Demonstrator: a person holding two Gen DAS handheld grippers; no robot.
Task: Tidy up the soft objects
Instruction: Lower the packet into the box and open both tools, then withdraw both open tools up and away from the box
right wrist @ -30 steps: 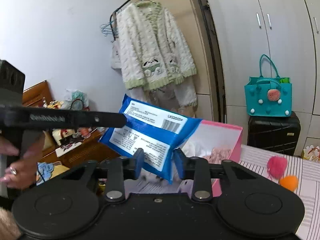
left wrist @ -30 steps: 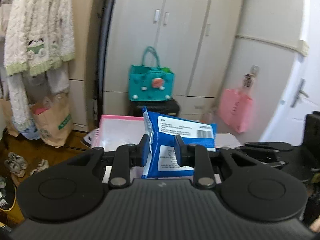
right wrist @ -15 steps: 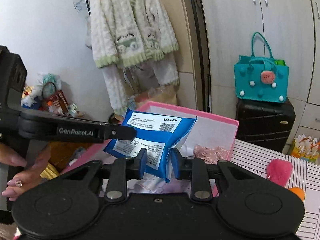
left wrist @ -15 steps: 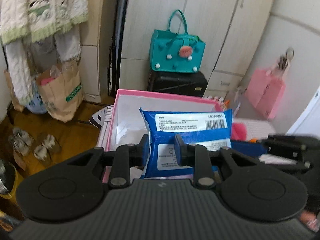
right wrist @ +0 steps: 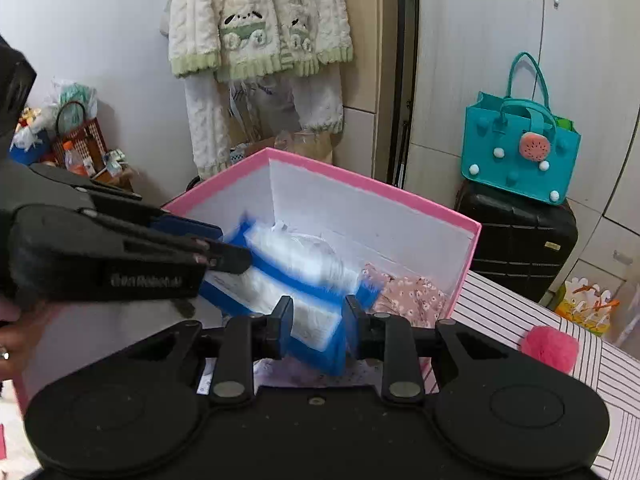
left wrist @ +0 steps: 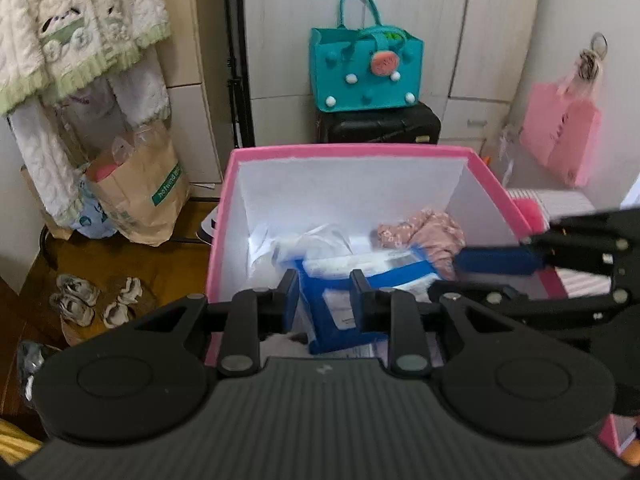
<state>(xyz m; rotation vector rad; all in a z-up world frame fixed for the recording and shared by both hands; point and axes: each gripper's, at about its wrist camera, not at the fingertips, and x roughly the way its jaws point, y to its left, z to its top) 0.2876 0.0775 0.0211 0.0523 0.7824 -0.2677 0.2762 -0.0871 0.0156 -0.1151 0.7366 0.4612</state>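
Progress: you have the blue-and-white soft plastic pack (left wrist: 362, 280) carried between both grippers and lowered into the open pink cardboard box (left wrist: 352, 151), so the task looks partly done
Already stowed: a pink floral cloth (left wrist: 424, 232) and some crumpled clear plastic wrapping (left wrist: 308, 240) lie on the box floor
Left to do: by my reading, you must let go of the pack, then fetch the fluffy pink pom-pom (right wrist: 550, 346) from the striped surface (right wrist: 608, 364) beside the box
Left gripper (left wrist: 324, 294): your fingers are closed on one end of the pack, pinching it tight
Right gripper (right wrist: 316, 320): your fingers are clamped on the other end, with the pack squeezed between them
Pack position: inside the box walls, above the cloth and wrapping; whether it rests on them yet you cannot tell, since motion blur smears its edges
Watch: release both ends together, or the pack may tip against a box wall
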